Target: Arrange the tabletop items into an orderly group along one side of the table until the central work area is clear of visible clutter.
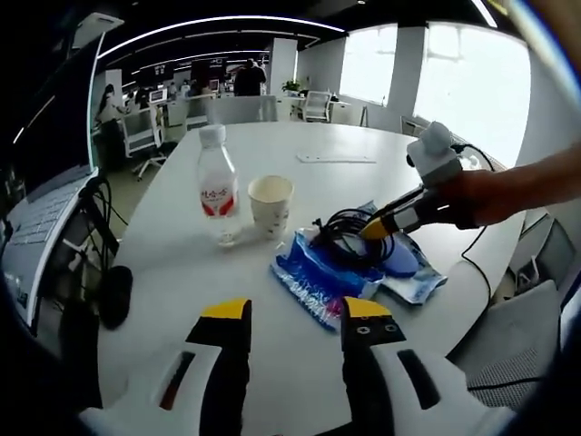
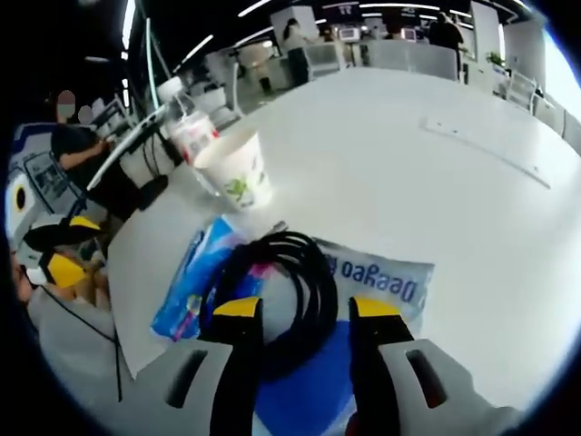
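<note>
Two hand-held grippers in play. Your right hand-held gripper [image 2: 309, 307] has its jaws spread over the black cable coil [image 2: 289, 291], which lies on the blue packet [image 2: 195, 277] and the white-and-blue packet [image 2: 386, 277], between the jaw tips; not pinched. Your left hand-held gripper [image 1: 297, 311] is spread too, holding nothing, above bare counter [image 1: 163, 263] just short of the blue packet. Paper cup [image 1: 270, 203] and water bottle [image 1: 217, 184] stand upright side by side beyond the packets, apart from both grippers. Flat white strip [image 1: 335, 158] lies farther back.
</note>
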Motion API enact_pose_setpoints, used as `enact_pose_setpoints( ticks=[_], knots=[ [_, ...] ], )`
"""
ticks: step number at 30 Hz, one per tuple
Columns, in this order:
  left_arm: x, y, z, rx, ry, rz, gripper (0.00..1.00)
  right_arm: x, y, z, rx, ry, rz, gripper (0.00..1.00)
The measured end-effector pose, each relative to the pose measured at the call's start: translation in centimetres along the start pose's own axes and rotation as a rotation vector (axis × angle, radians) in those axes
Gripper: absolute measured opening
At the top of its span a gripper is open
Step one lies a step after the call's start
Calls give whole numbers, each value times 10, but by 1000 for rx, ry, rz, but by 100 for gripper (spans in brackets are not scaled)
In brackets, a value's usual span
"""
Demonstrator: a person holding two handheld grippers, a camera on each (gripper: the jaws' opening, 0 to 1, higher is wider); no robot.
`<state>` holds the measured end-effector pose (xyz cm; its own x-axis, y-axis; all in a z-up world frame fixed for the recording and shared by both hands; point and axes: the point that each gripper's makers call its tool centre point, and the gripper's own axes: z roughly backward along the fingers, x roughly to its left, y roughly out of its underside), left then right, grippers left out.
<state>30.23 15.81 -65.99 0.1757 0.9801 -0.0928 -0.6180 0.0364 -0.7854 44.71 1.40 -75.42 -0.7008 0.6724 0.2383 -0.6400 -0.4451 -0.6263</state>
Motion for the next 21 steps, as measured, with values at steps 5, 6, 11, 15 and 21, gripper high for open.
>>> enact_pose_setpoints(
  ticks=[5,6,11,15,21],
  knots=[
    [0,0,-1,3,0,3,37,-1,3,-2,10,6,-8,26],
    [0,1,-2,7,-1,-2,37,-2,4,-2,12,13,-10,23],
    [3,-4,-1,-7,-10,11,37,-4,4,2,6,17,-60,14],
    [2,-3,-2,-9,-4,42,36,6,2,13,-2,12,-91,7],
    [1,-4,-5,-6,3,29,36,8,5,13,-13,4,-76,4]
  ],
)
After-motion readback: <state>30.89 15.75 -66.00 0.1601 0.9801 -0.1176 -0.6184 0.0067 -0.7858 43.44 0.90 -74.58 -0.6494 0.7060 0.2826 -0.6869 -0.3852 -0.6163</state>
